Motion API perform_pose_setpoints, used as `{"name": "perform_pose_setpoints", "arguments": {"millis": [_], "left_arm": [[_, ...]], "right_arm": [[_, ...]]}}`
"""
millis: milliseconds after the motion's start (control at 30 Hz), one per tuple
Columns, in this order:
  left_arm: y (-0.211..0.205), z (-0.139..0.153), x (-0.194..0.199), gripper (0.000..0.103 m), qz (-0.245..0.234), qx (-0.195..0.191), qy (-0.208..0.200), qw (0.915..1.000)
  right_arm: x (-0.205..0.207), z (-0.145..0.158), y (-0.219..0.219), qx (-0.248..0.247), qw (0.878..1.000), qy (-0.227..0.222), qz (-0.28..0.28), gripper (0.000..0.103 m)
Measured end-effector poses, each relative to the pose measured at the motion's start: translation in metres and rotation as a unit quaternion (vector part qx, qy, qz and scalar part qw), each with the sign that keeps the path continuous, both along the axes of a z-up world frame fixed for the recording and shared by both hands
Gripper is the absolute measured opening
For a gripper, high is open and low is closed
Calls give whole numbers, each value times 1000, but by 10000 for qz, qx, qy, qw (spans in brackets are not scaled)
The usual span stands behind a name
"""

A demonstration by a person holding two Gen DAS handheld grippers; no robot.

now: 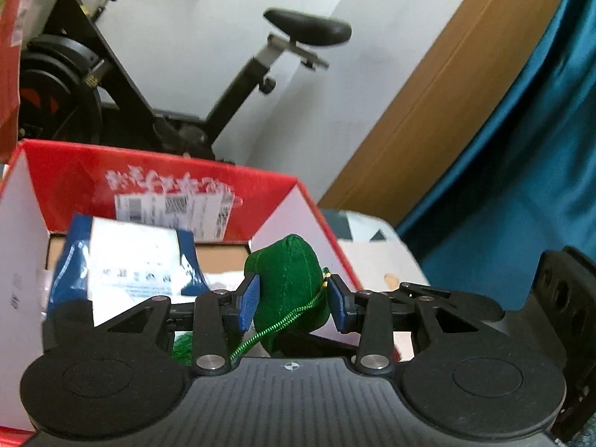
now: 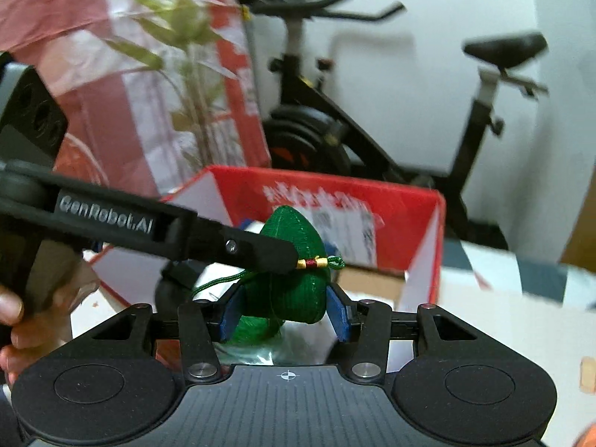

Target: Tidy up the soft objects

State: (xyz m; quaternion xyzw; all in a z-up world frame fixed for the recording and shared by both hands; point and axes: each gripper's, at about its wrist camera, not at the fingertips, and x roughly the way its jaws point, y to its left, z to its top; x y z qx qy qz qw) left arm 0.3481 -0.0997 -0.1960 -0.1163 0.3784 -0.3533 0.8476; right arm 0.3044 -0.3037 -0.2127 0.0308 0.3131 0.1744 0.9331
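A green cone-shaped plush point(image 1: 287, 279) with a green cord and a tassel sits between the blue pads point(image 1: 249, 300) of my left gripper point(image 1: 294, 292), which is shut on it. In the right wrist view the same plush point(image 2: 294, 287) is also pressed between the pads of my right gripper point(image 2: 287, 311). There my left gripper point(image 2: 275, 257) reaches in from the left, its black finger lying across the plush's upper part. Just behind the plush stands an open red cardboard box point(image 1: 74, 175) point(image 2: 409, 201). A blue and white packet point(image 1: 130, 257) lies in it.
A black exercise bike point(image 1: 238, 85) point(image 2: 335, 123) stands behind the box by the white wall. A leafy plant point(image 2: 186, 37) and red-and-white packaging rise at the left. A wooden board point(image 1: 447, 85) and a teal curtain point(image 1: 540, 149) are at the right. A hand point(image 2: 11, 320) holds the left gripper.
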Motion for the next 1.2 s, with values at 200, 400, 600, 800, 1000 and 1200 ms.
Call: {"name": "perform_pose_setpoints", "arguments": {"millis": [200,400,600,800,1000,1200], "left_arm": [[-18,-16,5,48,-44,307,9,9995],[-10,-8,-1,52,163,526,-327,9979],[15,11,-18,64,461,786,-686,9935],[44,24,-52,64,614,1002,-1034,9877],[75,18,-94,69,760,1096,-951,9865],[100,-4,-133,69,893,1166,-636,9871]], "right_arm": [[-3,-10,-17,170,9986,94,-495,47],[-14,1,-25,94,9977,-126,-656,47],[-39,13,-24,151,9967,-442,-663,51],[-71,13,-12,171,9962,-640,-568,52],[-99,4,0,335,9961,-646,-502,52],[-118,-14,12,312,9976,-477,-391,52]]}}
